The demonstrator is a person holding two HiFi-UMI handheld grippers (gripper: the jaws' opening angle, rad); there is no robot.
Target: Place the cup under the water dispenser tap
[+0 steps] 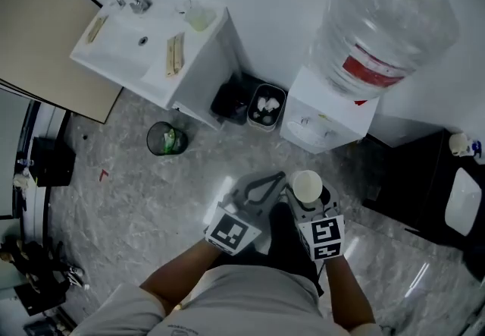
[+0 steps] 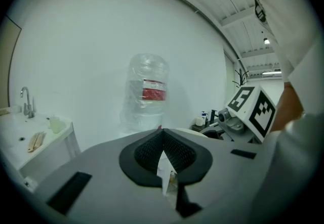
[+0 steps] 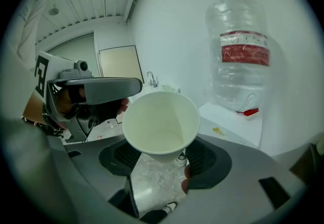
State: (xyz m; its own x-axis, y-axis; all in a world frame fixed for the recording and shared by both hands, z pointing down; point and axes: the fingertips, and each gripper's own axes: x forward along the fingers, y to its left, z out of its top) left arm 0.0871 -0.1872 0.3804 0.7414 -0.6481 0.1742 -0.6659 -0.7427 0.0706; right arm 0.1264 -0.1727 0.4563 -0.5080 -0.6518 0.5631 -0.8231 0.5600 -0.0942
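Note:
A white paper cup [image 1: 307,186] [image 3: 161,119] stands upright and empty between the pads of my right gripper [image 1: 309,204] [image 3: 162,149], which is shut on its lower part. The water dispenser [image 1: 327,113] is ahead against the wall, white, with a large clear bottle [image 1: 386,23] [image 3: 240,61] [image 2: 147,91] on top. A red tap [image 3: 250,112] shows at its front, and the cup is still well short of it. My left gripper [image 1: 279,177] [image 2: 162,133] is beside the right one, its jaws closed tip to tip with nothing in them.
A white sink unit [image 1: 140,42] stands at the far left. A green-lined waste bin [image 1: 166,138] and black bins [image 1: 265,105] sit on the marble floor between sink and dispenser. A dark cabinet [image 1: 424,183] is to the dispenser's right.

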